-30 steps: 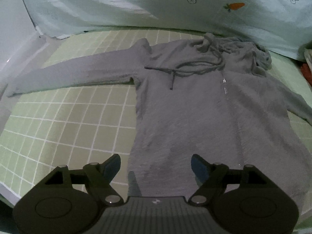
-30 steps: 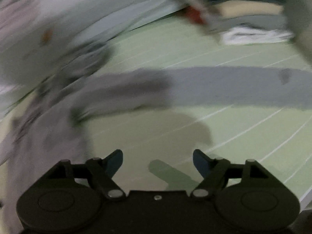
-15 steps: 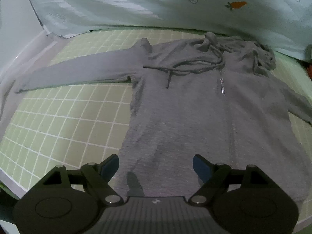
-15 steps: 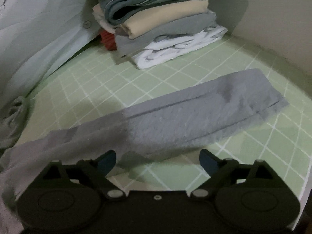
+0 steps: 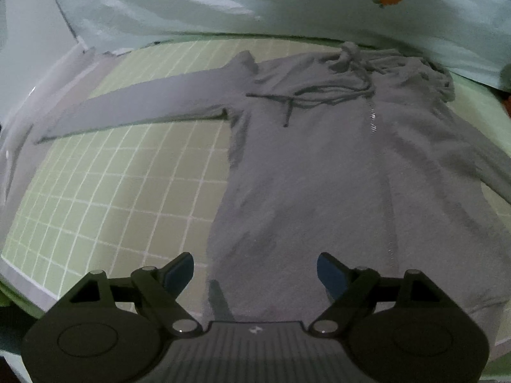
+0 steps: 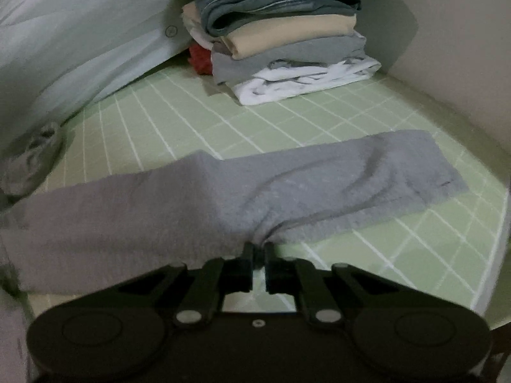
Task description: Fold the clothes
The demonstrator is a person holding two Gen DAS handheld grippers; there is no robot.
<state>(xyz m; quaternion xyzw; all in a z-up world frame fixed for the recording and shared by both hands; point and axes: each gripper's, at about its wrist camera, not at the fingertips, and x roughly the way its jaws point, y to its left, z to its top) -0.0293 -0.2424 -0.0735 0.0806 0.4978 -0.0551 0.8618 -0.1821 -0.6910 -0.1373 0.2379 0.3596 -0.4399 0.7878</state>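
The hoodie (image 5: 335, 172) lies flat; the right gripper (image 6: 258, 249), wide a moment ago, now pinches its sleeve (image 6: 287, 188), so folding can start. The left gripper (image 5: 255, 269) is released.

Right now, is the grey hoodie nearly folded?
Not yet. Done: a stack of folded clothes sits behind. In hand: the right claw pinches one sleeve. Left: the hoodie lies spread flat, and the left claw is open above its hem.
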